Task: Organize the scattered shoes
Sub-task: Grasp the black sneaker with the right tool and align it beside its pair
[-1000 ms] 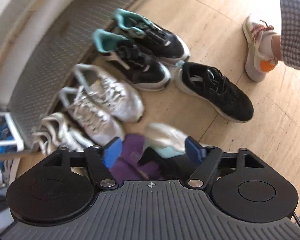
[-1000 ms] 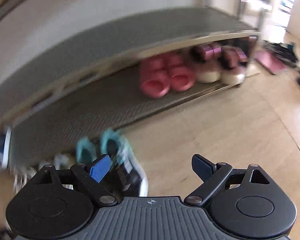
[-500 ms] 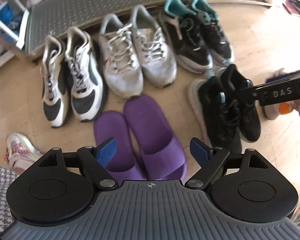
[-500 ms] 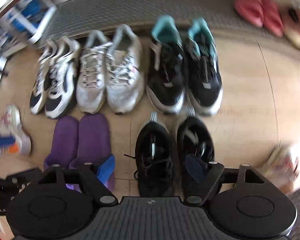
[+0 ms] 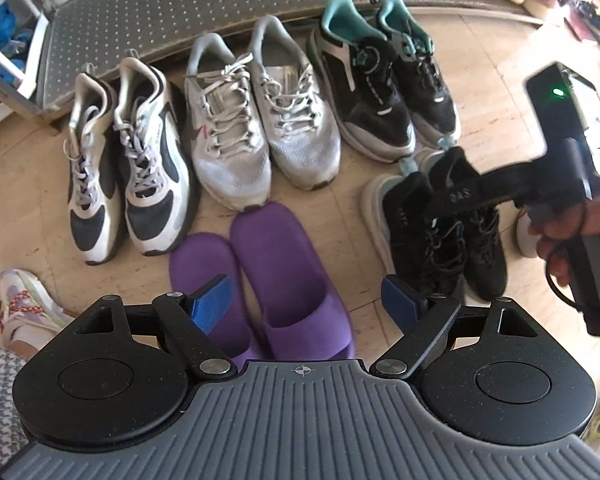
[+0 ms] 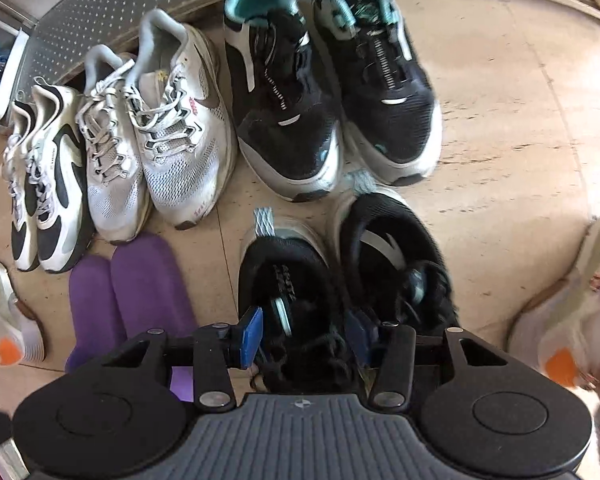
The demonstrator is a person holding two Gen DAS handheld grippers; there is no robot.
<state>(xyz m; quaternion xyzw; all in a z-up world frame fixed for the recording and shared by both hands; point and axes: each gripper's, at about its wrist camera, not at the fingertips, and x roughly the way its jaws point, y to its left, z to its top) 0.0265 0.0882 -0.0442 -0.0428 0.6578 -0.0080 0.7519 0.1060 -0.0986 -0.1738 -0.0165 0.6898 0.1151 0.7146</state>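
Wooden flooring (image 5: 28, 184) is carrying five pairs, lying side by side below the metal shelf (image 5: 220, 4): white-and-black sneakers (image 5: 124, 160), grey sneakers (image 5: 260, 120), purple slippers (image 5: 268, 272), teal-lined sneakers (image 5: 380, 84), black sneakers (image 6: 340, 272). Left gripper (image 5: 306, 300) is hovering, fingers apart. Right gripper (image 6: 306, 338) is closing around the black pair's inner sides, apparently gripping; keeping both level should keep them aligned.
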